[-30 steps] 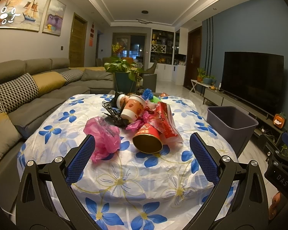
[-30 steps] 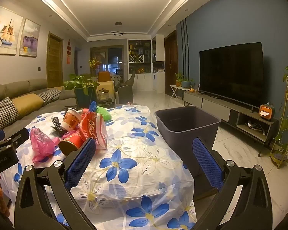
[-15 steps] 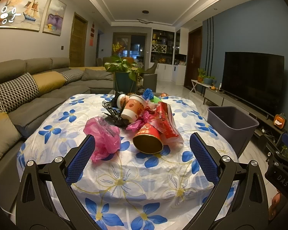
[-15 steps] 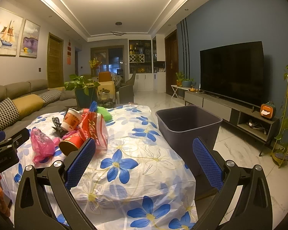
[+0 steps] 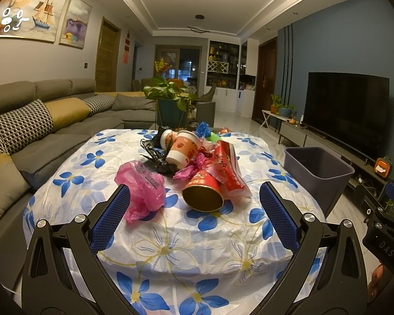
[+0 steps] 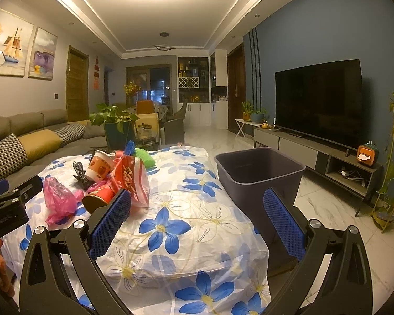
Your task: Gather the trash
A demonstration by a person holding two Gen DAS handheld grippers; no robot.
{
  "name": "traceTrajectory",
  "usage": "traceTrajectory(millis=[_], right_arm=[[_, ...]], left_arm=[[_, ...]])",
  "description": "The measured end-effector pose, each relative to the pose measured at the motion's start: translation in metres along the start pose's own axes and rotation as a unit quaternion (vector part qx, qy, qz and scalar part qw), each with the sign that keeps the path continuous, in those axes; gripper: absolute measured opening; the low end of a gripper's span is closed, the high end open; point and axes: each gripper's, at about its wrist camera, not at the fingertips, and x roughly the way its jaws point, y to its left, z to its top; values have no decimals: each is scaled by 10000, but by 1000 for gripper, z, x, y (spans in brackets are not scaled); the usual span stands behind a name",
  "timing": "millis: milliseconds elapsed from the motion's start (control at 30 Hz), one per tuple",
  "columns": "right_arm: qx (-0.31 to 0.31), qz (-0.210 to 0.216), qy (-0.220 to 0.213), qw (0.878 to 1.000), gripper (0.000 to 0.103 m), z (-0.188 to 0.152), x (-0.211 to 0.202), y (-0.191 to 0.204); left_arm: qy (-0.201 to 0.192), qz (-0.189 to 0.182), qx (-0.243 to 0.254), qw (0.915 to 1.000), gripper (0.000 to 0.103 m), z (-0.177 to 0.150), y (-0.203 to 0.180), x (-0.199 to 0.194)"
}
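Flowers cover the table cloth [image 5: 170, 249] in a living room. Both the left gripper [image 5: 194, 215] and the right gripper [image 6: 197, 218] have their jaws wide apart and hold nothing. Past the left one, near the table's middle, lies the trash: a pink bag [image 5: 141, 189], a red cup [image 5: 203, 194] on its side, a paper cup [image 5: 182, 151] and a red wrapper [image 5: 227, 168]. None looks picked up yet. The right view looks into the gray bin [image 6: 260, 173] beside the table: no trash shows inside. The left view shows little of its inside.

tablecloth [image 5: 197, 241]: glossy thin plastic, wrinkled | pink bag [image 5: 141, 191]: crinkled plastic film | red cup [image 5: 203, 193]: paper | bin [image 6: 260, 173]: matt plastic | finger pads [image 5: 110, 220]: blue textured rubber
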Motion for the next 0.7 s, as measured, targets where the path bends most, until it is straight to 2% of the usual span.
traceTrajectory(millis=[700], right_arm=[[11, 68, -43, 10000, 98, 0, 7, 2]], left_arm=[[0, -5, -8, 10000, 97, 2, 0, 2]])
